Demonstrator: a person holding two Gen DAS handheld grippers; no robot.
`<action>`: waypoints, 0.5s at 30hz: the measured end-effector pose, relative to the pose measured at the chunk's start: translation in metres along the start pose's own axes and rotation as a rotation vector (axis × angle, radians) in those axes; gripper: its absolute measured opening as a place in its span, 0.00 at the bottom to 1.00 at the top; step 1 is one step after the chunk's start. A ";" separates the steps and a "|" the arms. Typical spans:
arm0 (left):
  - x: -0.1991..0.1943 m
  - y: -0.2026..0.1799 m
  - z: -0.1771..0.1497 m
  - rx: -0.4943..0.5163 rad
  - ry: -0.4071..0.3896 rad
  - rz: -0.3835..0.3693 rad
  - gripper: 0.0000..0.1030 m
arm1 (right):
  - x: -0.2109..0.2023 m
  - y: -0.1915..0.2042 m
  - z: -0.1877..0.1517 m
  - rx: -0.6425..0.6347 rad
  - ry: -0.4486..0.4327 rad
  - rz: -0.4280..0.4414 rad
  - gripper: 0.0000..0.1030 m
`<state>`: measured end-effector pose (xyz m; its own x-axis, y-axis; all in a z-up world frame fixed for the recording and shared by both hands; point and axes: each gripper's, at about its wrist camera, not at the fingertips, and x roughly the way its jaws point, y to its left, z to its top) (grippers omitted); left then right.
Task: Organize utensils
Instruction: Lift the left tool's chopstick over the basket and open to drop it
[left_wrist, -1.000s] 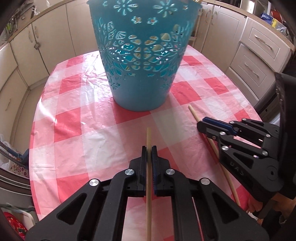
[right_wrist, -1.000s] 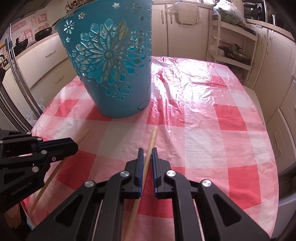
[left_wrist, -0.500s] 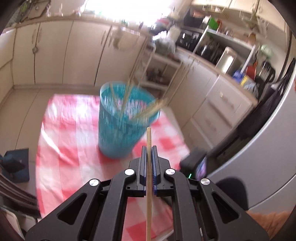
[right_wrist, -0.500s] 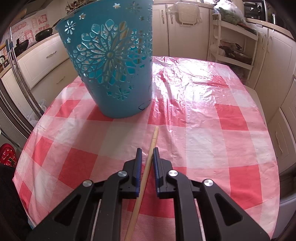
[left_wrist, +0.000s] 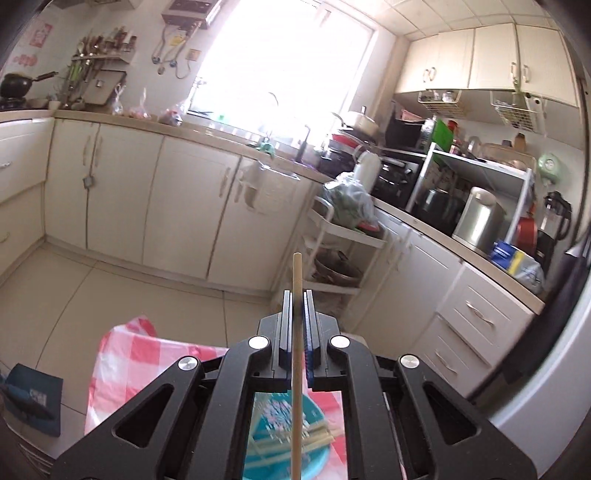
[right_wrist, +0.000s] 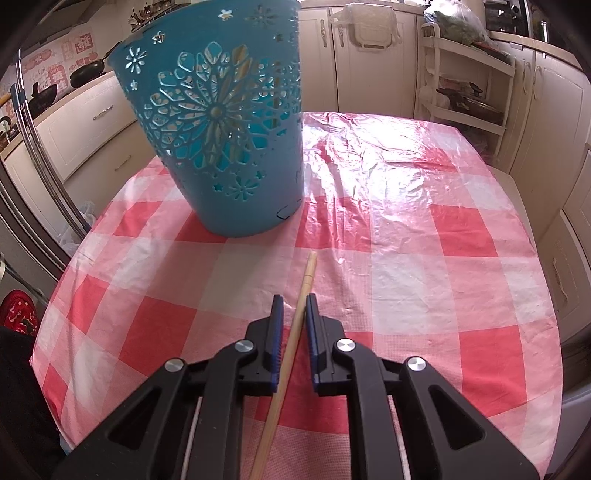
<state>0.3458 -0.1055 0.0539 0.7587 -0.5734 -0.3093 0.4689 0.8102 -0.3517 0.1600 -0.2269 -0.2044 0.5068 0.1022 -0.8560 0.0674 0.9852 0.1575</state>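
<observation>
My left gripper (left_wrist: 297, 295) is shut on a wooden chopstick (left_wrist: 296, 273) and holds it high in the air, its tip standing out past the fingertips. Below it, seen through the gripper frame, is the open top of the teal basket (left_wrist: 269, 454) with several blurred sticks inside. In the right wrist view the same perforated teal basket (right_wrist: 229, 147) stands on the red-checked tablecloth (right_wrist: 406, 258). A second chopstick (right_wrist: 308, 273) lies on the cloth, running slantwise between the jaws of my right gripper (right_wrist: 294, 299). Those jaws stand slightly apart with a gap beside the stick.
Cream kitchen cabinets (left_wrist: 192, 206) and a cluttered counter (left_wrist: 461, 206) ring the table. A white shelf cart (right_wrist: 465, 85) stands beyond the table's far edge. A dark blue bag (left_wrist: 29, 398) lies on the floor at the left.
My left gripper lifted its chopstick off the table to above the basket, and its view swung up toward the kitchen. It left the right wrist view. The right gripper stayed put.
</observation>
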 end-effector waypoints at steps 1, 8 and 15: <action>0.009 0.002 0.000 -0.003 -0.007 0.017 0.05 | 0.000 0.000 0.000 0.003 0.000 0.003 0.13; 0.051 0.022 -0.019 -0.038 0.021 0.082 0.05 | 0.002 -0.001 0.002 0.013 0.000 0.013 0.13; 0.059 0.023 -0.045 0.049 0.136 0.104 0.05 | 0.003 -0.001 0.003 0.016 0.000 0.016 0.14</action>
<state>0.3810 -0.1261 -0.0127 0.7376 -0.4942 -0.4601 0.4147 0.8693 -0.2690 0.1644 -0.2282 -0.2057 0.5080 0.1176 -0.8533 0.0732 0.9812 0.1788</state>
